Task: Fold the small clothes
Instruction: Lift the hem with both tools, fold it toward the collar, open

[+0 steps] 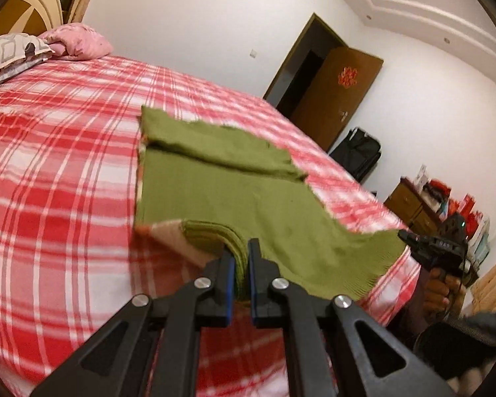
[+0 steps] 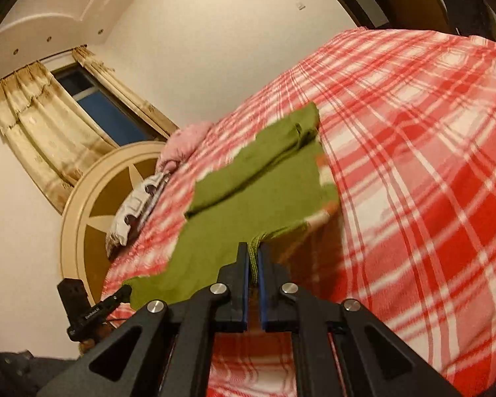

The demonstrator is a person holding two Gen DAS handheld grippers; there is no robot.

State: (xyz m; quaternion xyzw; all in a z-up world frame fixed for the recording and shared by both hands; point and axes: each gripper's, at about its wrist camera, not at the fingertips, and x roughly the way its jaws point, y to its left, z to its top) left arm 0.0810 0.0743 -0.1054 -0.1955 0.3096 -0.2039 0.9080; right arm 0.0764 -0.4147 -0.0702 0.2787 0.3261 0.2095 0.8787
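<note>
A small olive-green knit garment (image 1: 234, 185) lies on the red plaid bed (image 1: 59, 165), one sleeve folded across its far part. My left gripper (image 1: 240, 258) is shut on the garment's near ribbed edge and lifts it slightly. My right gripper (image 2: 254, 258) is shut on the garment (image 2: 248, 192) at another near edge; it also shows in the left wrist view (image 1: 403, 235) at the garment's right corner. The left gripper shows in the right wrist view (image 2: 125, 289) at the garment's left corner.
Pillows (image 1: 20, 49) and a round headboard (image 2: 92, 205) are at the bed's head. An open brown door (image 1: 340, 96), a black bag (image 1: 357, 152) and a cluttered wooden dresser (image 1: 416, 205) stand beyond the bed. A curtained window (image 2: 82, 106) is on the wall.
</note>
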